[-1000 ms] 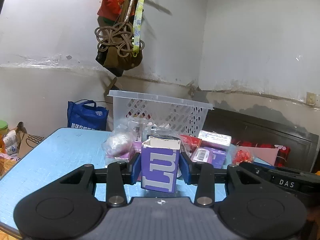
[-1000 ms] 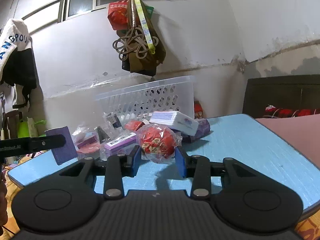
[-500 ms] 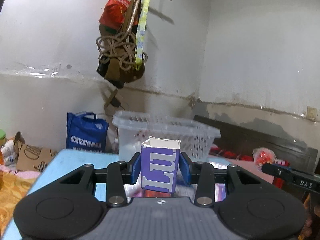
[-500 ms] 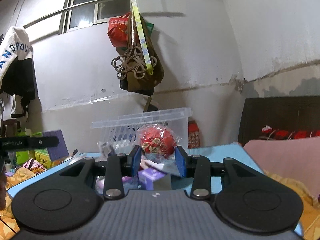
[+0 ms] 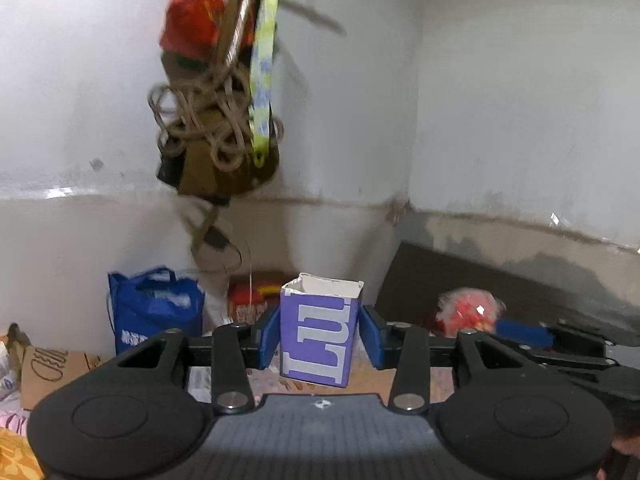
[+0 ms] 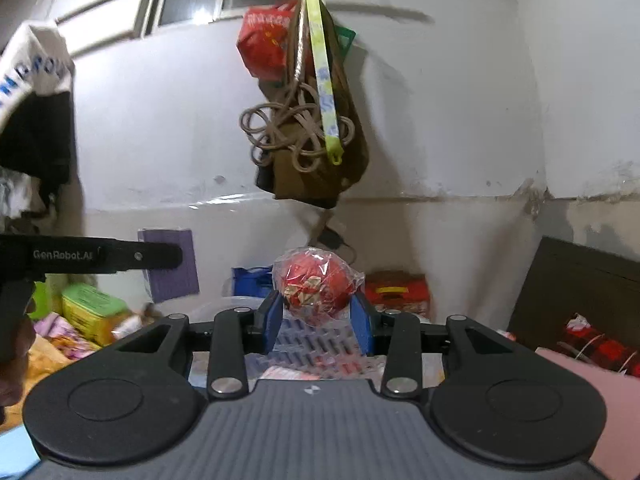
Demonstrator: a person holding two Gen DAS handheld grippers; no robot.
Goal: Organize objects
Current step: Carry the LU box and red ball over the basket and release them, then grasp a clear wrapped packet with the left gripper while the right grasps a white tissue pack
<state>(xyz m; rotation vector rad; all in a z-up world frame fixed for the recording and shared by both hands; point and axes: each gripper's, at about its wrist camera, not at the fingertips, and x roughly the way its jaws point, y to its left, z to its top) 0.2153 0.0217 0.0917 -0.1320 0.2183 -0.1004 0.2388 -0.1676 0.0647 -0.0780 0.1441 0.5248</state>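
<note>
My left gripper (image 5: 319, 336) is shut on a purple box with white lettering (image 5: 320, 334), held upright and high in the air. My right gripper (image 6: 319, 316) is shut on a red ball wrapped in clear plastic (image 6: 318, 286). Below the right gripper, the perforated floor of the clear plastic basket (image 6: 316, 346) shows between the fingers. The wrapped red ball also shows in the left wrist view (image 5: 470, 310), at the right. The purple box also shows in the right wrist view (image 6: 170, 266), behind the left gripper's finger (image 6: 100, 257).
A brown bag with coiled rope and a red pouch (image 6: 308, 136) hangs on the white wall ahead. A blue shopping bag (image 5: 154, 308) and a red carton (image 6: 396, 290) stand by the wall. A dark headboard (image 6: 580, 288) is at the right. Clutter (image 6: 92, 308) lies at the left.
Both grippers have risen from table height with their loads. The table and its pile have dropped out of view, and the right gripper now hangs over the basket.
</note>
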